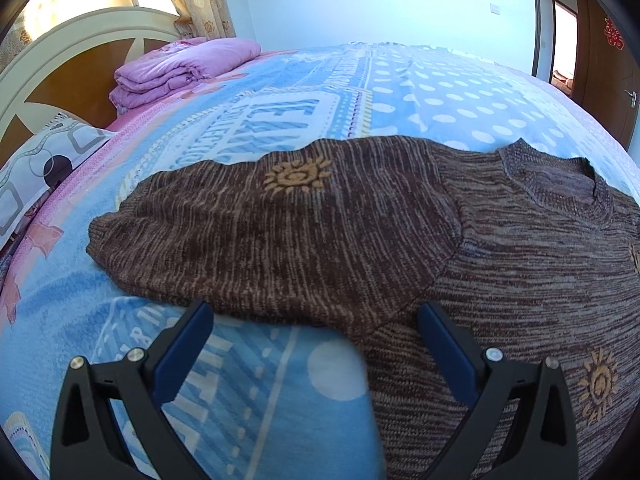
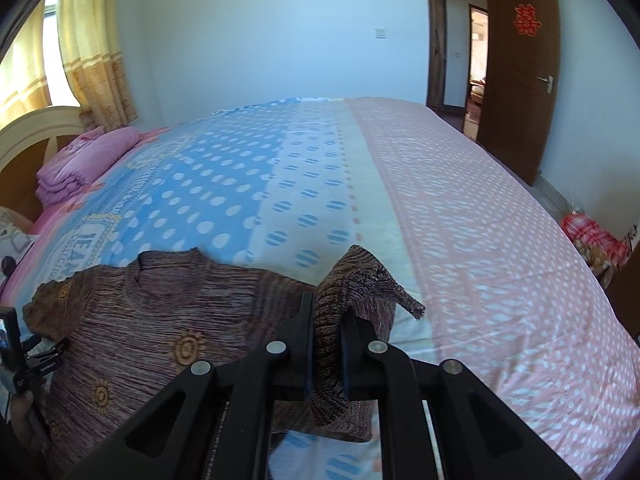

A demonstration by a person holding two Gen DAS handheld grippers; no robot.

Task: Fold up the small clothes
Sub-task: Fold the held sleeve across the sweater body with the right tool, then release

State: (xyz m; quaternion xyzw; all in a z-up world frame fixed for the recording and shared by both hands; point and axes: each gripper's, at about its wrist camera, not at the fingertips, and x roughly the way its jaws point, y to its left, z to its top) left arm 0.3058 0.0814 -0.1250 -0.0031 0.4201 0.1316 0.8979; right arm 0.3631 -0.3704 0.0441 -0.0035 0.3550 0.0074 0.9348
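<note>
A small brown striped knit sweater (image 1: 520,248) with tan sun motifs lies flat on the bed, collar towards the far side. One sleeve (image 1: 260,216) stretches out to the left. My left gripper (image 1: 316,312) hovers open over that sleeve's near edge, nothing between its blue pads. In the right wrist view the sweater's body (image 2: 160,320) lies at lower left. My right gripper (image 2: 326,316) is shut on the other sleeve (image 2: 360,276), which is lifted off the bed with its cuff sticking up to the right.
The bed cover (image 2: 280,184) is blue with white dots, pink at the right. A folded pink quilt (image 1: 180,68) and a pillow (image 1: 36,168) lie by the headboard. The other gripper's handle (image 2: 16,352) shows at the left edge. An open brown door (image 2: 516,80) stands at far right.
</note>
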